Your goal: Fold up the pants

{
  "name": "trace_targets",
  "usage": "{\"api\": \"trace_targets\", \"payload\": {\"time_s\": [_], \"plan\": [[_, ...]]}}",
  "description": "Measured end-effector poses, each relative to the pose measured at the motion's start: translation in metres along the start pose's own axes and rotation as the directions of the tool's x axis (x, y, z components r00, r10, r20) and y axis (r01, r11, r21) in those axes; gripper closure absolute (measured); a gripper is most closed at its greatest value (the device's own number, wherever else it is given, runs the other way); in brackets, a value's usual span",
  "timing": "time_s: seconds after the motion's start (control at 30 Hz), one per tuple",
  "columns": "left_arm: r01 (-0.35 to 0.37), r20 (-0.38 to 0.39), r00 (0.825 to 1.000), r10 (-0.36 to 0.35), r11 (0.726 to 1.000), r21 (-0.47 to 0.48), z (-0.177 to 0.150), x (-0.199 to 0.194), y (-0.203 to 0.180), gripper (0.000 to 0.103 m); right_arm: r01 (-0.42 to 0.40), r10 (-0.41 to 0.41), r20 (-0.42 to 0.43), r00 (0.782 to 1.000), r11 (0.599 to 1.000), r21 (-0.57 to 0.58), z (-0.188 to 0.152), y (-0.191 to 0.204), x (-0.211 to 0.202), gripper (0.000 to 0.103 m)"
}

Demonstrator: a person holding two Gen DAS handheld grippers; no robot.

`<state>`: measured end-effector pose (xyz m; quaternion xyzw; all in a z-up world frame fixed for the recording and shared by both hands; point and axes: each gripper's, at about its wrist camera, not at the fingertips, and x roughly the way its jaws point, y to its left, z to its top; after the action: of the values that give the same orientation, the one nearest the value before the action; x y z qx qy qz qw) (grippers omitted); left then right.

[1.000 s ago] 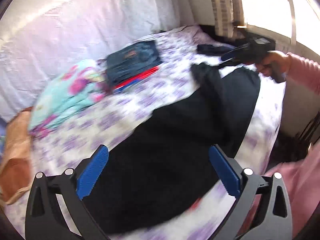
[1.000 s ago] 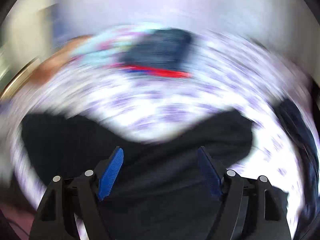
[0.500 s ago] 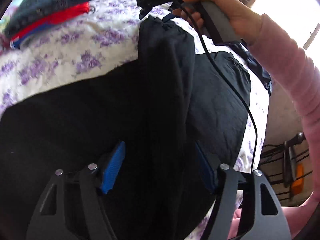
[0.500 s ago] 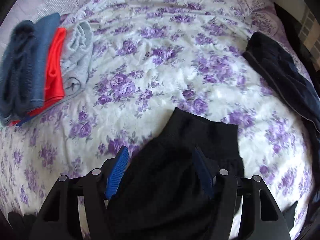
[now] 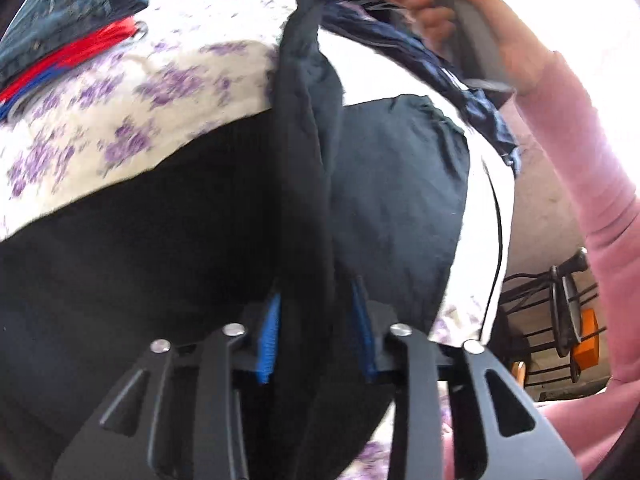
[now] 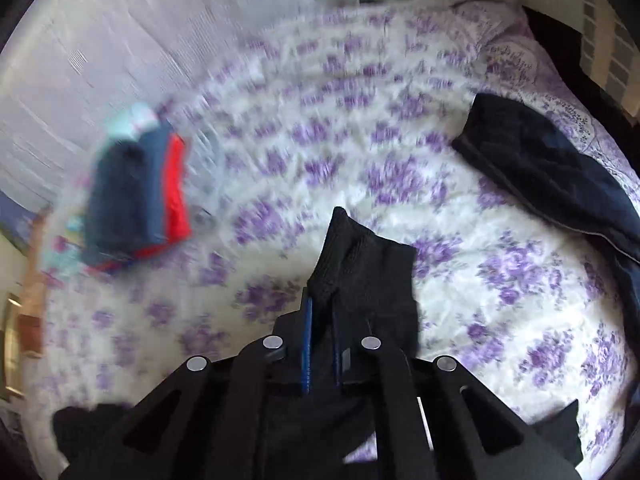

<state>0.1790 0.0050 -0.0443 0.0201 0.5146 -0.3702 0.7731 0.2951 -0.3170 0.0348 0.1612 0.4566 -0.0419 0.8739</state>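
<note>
A: Where are your black pants (image 5: 168,208) right now?

B: Spread over the bed's purple-flowered bedspread (image 6: 360,152), with a raised ridge of the dark cloth running up between your two tools. Your left gripper (image 5: 316,340) has that ridge between its blue ribbed pads, and its jaws are closing on it. Your right gripper (image 6: 322,344) is clamped tight on a ribbed cuff or hem of the pants, which sticks up past the pads.

A: Any box or basket holding things?

B: None that you can make out. The nearest to it is the folded stack of clothes (image 6: 136,196) lying loose on the bedspread: dark blue denim on top, red and blue layers under it.

A: What does one camera give you that the other doesn't?

B: The left view shows your right hand (image 5: 452,12) in a pink sleeve (image 5: 592,168), gripping a grey handle with a black cable hanging from it. The right view shows a second dark navy garment (image 6: 552,176) crumpled near the bed's far edge, and a pale wrinkled sheet behind the bed, though much of it is blurred
</note>
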Motion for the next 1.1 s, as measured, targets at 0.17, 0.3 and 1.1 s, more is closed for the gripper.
{"api": "trace_targets", "payload": {"time_s": [0.17, 0.3, 1.1], "plan": [[-0.001, 0.043, 0.999, -0.003, 0.995, 0.102, -0.001, -0.009, -0.040, 0.075, -0.246, 0.229, 0.212, 0.950, 0.967, 0.061, -0.043, -0.069, -0.101, 0.094], [0.020, 0.032, 0.999, -0.026, 0.984, 0.176, -0.008, -0.003, -0.069, 0.075, -0.333, 0.284, 0.290, 0.914, 0.933, 0.135, -0.110, -0.139, -0.123, 0.095], [0.015, -0.004, 1.000, -0.015, 0.985, 0.173, -0.023, 0.027, -0.082, 0.065, -0.338, 0.277, 0.206, 0.938, 0.862, 0.378, -0.156, -0.226, -0.059, 0.093]]}}
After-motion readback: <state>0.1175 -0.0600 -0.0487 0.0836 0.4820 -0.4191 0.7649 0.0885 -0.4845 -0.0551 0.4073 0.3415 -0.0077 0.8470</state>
